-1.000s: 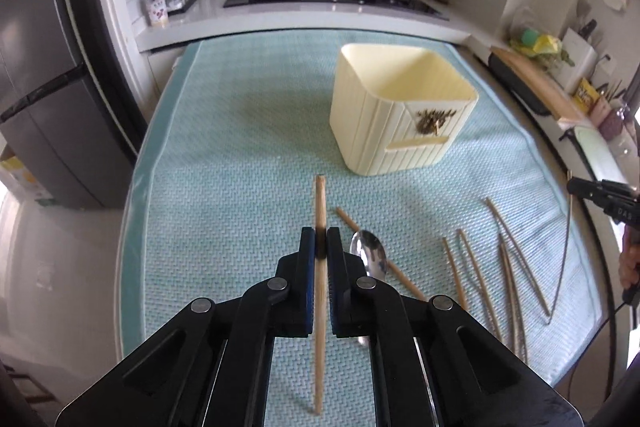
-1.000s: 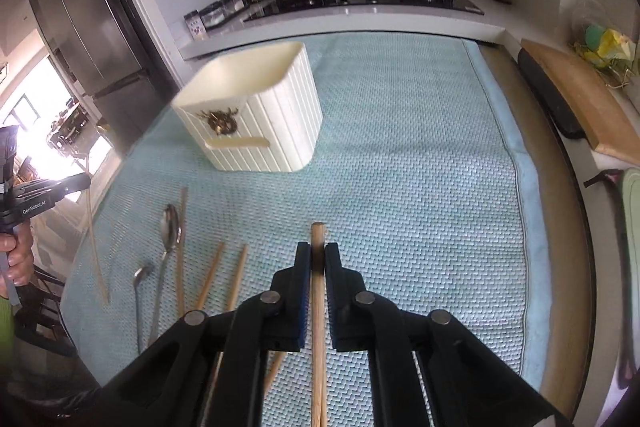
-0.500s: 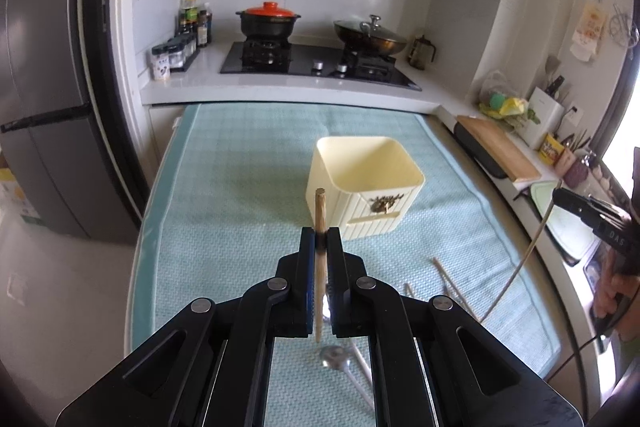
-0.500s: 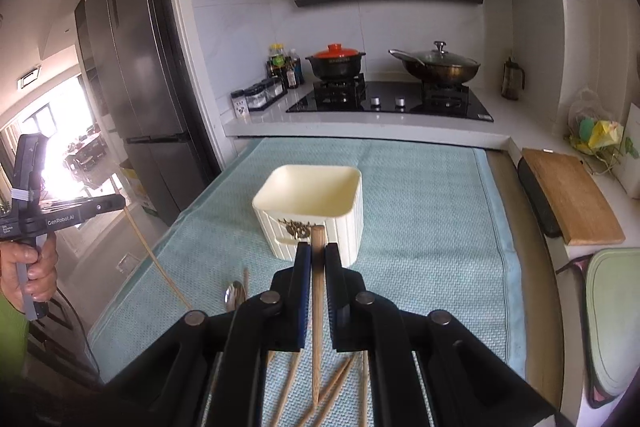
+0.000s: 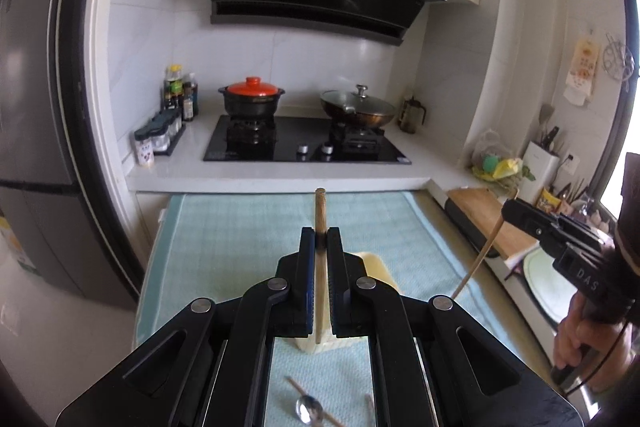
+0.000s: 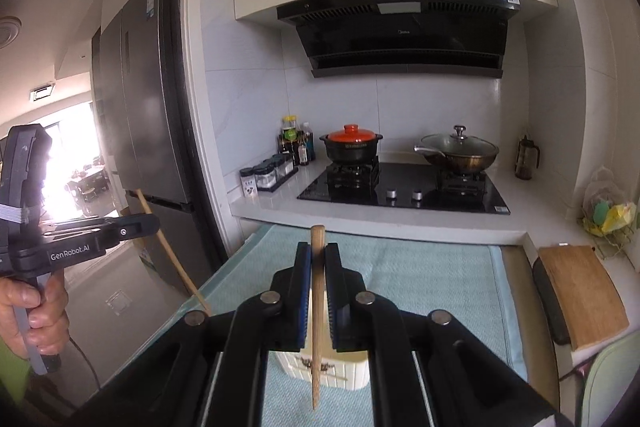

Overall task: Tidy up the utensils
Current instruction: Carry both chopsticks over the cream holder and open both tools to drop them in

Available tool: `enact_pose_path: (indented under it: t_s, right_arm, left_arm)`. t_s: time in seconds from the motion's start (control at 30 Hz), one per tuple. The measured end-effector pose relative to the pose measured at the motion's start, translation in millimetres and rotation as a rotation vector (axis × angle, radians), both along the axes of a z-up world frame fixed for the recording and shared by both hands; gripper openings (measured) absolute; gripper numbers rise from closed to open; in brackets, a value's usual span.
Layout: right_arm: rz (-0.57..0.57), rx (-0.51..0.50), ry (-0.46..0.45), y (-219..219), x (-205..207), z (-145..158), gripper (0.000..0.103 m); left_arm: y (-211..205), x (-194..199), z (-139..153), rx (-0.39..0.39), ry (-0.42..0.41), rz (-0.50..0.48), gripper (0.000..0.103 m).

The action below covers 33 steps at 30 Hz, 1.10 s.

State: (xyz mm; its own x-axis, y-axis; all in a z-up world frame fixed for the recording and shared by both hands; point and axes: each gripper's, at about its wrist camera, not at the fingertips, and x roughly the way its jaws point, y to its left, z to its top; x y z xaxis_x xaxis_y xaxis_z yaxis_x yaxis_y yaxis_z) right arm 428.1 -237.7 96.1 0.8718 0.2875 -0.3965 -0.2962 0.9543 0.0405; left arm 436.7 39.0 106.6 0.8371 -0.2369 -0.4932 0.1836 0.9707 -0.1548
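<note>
Two grippers raised above the teal-matted worktop (image 5: 224, 227), left gripper (image 5: 319, 247) jaws clamped on one chopstick (image 5: 319, 211), right gripper (image 6: 318, 259) jaws clamped on another chopstick (image 6: 317, 327), cream utensil holder (image 6: 344, 371) below, spoon (image 5: 309, 410) on the near mat.

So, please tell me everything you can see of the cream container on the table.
The cream container looks like plastic, with vertical ribs on its walls and a small dark ornament above a slot on the front. It stands on the blue-green mat, mostly hidden behind the right gripper in this view. In the left view only a corner of its rim and wall shows behind the left gripper. Its inside cannot be seen. Each gripper holds a chopstick that hangs in front of it; contact cannot be judged.
</note>
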Motion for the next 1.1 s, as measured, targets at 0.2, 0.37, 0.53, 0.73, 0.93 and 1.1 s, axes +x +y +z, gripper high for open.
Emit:
enact_pose_path:
  t_s: [0.2, 0.37, 0.53, 0.73, 0.93, 1.1]
  right_arm:
    - [-0.005, -0.040, -0.084, 19, 46, -2, 0.007]
    - [0.000, -0.021, 0.034, 19, 95, -44, 0.007]
    - [-0.010, -0.009, 0.175, 14, 132, -94, 0.007]
    - [-0.041, -0.001, 0.258, 5, 158, -125, 0.008]
    - [-0.095, 0.011, 0.277, -6, 168, -129, 0.021]
    - [-0.120, 0.011, 0.201, -14, 137, -109, 0.055]
  left_arm:
    - [-20, 56, -12, -0.023, 0.024, 0.007, 0.003]
    - [-35, 95, -60, -0.006, 0.126, 0.001, 0.003]
    - [-40, 123, -108, 0.001, 0.231, 0.012, 0.003]
    - [-41, 143, -139, 0.011, 0.282, 0.031, 0.004]
    - [-40, 144, -140, 0.045, 0.280, 0.063, 0.026]
    - [-29, 107, -127, 0.077, 0.211, 0.075, 0.063]
